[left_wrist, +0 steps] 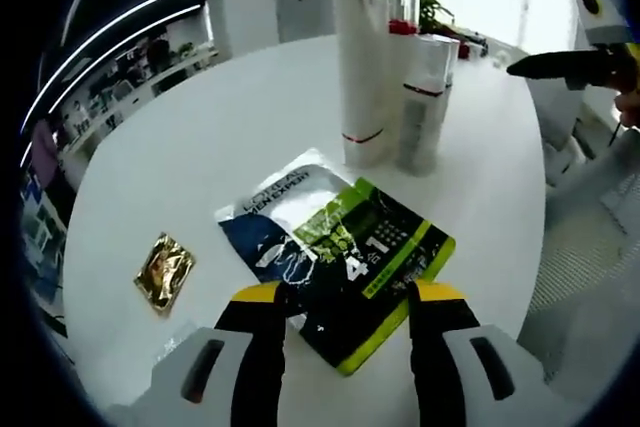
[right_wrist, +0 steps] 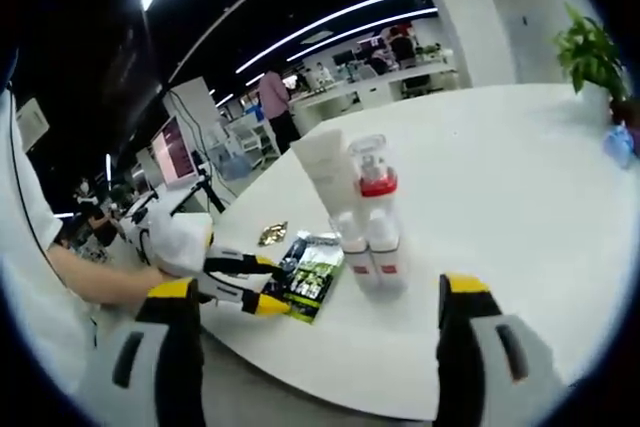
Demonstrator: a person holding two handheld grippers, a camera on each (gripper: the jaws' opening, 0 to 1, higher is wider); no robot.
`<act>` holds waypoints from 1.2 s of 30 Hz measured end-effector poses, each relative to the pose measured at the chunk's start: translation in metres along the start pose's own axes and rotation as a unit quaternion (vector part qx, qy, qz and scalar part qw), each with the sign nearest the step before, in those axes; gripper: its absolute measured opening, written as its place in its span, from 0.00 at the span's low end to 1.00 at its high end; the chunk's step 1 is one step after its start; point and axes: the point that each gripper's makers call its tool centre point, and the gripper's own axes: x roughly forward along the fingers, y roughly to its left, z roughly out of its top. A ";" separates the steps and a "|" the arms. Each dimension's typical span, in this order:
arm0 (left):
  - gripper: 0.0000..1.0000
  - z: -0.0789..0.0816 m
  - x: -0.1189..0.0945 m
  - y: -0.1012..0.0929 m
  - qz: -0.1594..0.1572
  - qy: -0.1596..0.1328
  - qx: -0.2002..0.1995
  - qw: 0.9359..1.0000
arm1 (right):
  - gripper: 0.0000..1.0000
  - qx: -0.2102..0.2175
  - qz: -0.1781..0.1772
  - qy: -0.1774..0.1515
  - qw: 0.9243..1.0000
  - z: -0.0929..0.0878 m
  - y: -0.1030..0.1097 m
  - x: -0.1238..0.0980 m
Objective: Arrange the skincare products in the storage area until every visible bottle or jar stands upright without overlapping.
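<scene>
In the left gripper view, my left gripper [left_wrist: 342, 299] is open, with its two yellow tips over the near edge of the flat sachet [left_wrist: 335, 252], one tip on each side. I cannot tell if the tips touch it. The sachet lies flat on the white table [left_wrist: 200, 147]. Left of it, a bit apart, lies a small gold packet [left_wrist: 164, 270]. Far from me the tall white tube [left_wrist: 362, 57] stands upright, and just beside it on the right stand the smaller bottles [left_wrist: 425, 97], close together. At the far right the dark tip of my right gripper [left_wrist: 565, 65] comes into the view.

In the right gripper view, my right gripper [right_wrist: 320, 297] is open and holds nothing; it hangs off the near edge of the table [right_wrist: 500, 177]. The tube [right_wrist: 325, 172] and the red-collared bottle [right_wrist: 375, 187] stand upright in one tight group. The left gripper [right_wrist: 270, 285] is at the sachet [right_wrist: 310, 277], and the gold packet [right_wrist: 272, 234] is just behind it.

I judge the bottles are already done. The sachet and the packet are left lying flat, so the task is not finished, if they count.
</scene>
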 end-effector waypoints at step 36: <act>0.65 0.004 -0.074 -0.002 0.017 -0.040 -0.060 0.997 | 1.00 -0.040 0.018 -0.005 0.999 -0.006 0.019 -0.007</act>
